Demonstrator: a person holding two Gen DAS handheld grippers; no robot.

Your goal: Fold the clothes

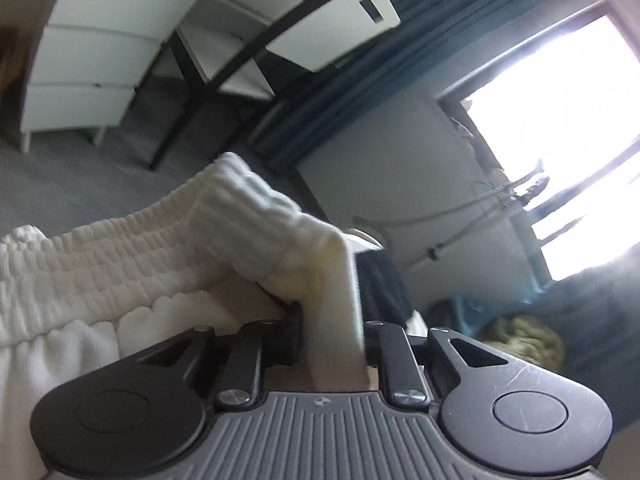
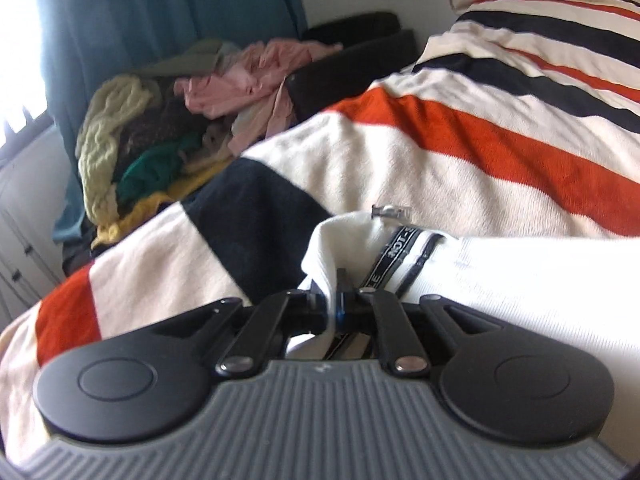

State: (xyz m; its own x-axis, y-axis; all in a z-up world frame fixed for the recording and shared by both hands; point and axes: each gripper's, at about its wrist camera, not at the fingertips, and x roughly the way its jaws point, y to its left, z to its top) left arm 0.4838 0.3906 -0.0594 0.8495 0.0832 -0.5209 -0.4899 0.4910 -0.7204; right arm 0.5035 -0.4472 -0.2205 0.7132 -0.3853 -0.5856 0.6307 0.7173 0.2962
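A white garment with a gathered elastic waistband [image 1: 120, 264] fills the left of the left wrist view. My left gripper [image 1: 332, 320] is shut on a fold of this white cloth at the waistband's end and holds it up in the air. In the right wrist view my right gripper [image 2: 334, 300] is shut on a white corner of the same garment [image 2: 520, 280], which has a black lettered tape [image 2: 394, 254] and lies over a striped blanket [image 2: 440, 152].
A pile of mixed clothes [image 2: 168, 120] lies at the bed's far left, by a teal curtain [image 2: 160, 12]. A striped pillow [image 2: 560, 28] is at the back right. White drawers [image 1: 92, 60], a desk [image 1: 256, 28] and a bright window [image 1: 560, 128] show in the left wrist view.
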